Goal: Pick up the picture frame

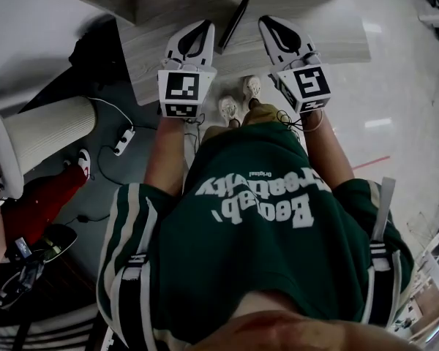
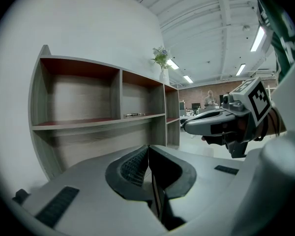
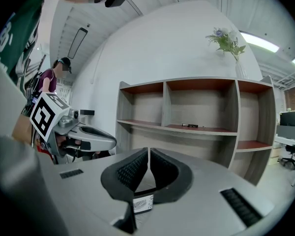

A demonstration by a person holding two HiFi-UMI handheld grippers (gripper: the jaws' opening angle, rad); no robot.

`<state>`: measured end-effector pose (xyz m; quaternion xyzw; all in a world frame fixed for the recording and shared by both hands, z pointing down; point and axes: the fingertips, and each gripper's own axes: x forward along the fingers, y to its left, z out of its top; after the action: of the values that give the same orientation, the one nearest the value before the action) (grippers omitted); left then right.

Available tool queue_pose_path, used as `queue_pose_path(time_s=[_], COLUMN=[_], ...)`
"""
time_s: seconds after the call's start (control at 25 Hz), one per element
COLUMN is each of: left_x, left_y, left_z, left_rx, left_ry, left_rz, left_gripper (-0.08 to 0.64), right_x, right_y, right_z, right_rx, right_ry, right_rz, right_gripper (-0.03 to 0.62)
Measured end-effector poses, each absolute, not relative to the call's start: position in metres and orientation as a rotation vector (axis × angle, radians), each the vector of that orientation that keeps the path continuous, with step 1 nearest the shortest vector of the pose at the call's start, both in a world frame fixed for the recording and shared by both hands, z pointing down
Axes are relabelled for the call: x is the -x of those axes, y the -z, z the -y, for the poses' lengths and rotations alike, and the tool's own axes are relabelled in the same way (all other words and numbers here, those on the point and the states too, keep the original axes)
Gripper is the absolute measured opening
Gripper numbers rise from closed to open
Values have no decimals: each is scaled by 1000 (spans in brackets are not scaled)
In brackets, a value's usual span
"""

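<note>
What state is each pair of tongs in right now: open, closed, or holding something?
Left tongs: closed, holding nothing.
Right tongs: closed, holding nothing.

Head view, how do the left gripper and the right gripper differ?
The left gripper leans toward the view's right; the right gripper leans toward its left. The left cube bears a different black-and-white marker pattern from the right cube. Both grippers are white, with claws shut on nothing.

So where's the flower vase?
The flower vase stands atop the shelf unit, upper right in the right gripper view, above its right-hand divider.
</note>
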<state>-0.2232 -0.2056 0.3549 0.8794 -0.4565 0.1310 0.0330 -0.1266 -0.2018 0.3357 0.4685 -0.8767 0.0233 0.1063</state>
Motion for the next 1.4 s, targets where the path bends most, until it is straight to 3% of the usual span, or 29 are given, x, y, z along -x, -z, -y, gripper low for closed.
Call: queue_pose_path(time_s=[1.4], left_x=[158], left_y=[-372], left_z=[287], left_rx=[-2570], left_ry=[-555], left_rz=[1646], left_gripper=[20], right_x=[41], right_y=[-350], right_z=[298], right_rx=[-1248], right_ry=[-34], right_rz=[2731], right_gripper=[41])
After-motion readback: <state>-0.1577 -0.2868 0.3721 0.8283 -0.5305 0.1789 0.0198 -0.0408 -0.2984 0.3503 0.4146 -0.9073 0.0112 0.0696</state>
